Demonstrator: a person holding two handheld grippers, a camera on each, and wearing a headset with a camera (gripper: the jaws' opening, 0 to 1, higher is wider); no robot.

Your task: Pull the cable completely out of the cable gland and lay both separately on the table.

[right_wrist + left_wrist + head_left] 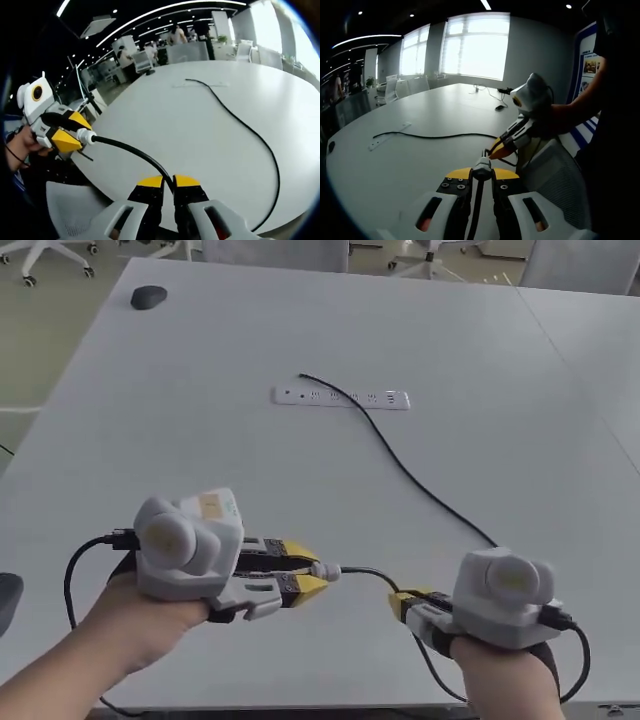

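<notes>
The pull looks begun but unfinished: the cable gland is pinched at the tips of the left gripper, with the black cable threaded through it. The right gripper is pressed together on the cable close by. Both hands hover level over the counter at its near edge, tips facing. Next, the grippers should draw apart until the cable end slips free

Bare table ahead is crossed by the black cable, with a power strip farther back.
</notes>
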